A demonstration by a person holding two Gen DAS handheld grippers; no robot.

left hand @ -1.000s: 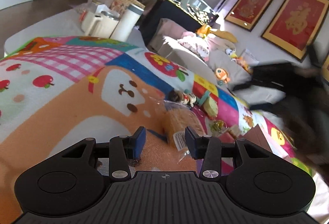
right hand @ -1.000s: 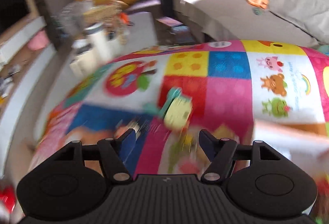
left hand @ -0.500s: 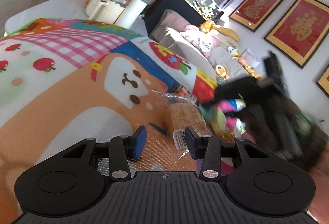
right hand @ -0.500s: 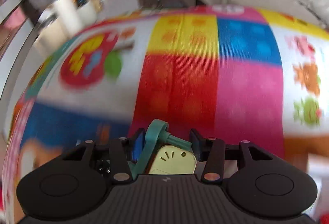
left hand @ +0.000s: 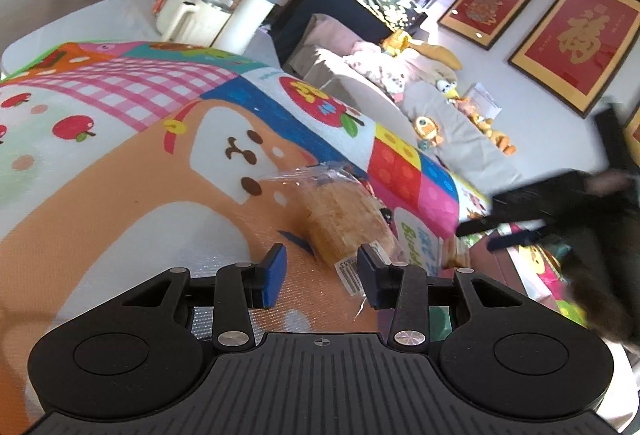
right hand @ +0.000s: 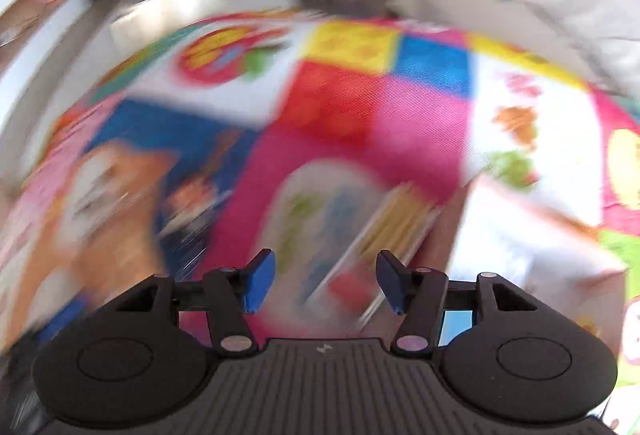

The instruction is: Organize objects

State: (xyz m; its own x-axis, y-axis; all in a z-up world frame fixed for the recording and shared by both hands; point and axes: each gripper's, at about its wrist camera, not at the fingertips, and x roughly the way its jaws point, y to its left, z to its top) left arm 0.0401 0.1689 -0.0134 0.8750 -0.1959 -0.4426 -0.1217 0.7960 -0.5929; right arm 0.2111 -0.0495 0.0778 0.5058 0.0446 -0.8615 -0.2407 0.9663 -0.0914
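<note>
We hold our left gripper (left hand: pixel 322 277) low over the bright play mat (left hand: pixel 120 171), with its jaws partly apart and nothing pinched, and the bread in its clear bag (left hand: pixel 344 219) lies on the mat right in front of them, not yet picked up. Our right gripper (right hand: pixel 322 281) has just been opening its jaws and they hold nothing now, above a very blurry spot where a white box (right hand: pixel 532 235) and what may be a book (right hand: pixel 384 231) sit. We think the tidying is only partly done, because the bread and other things are left out.
</note>
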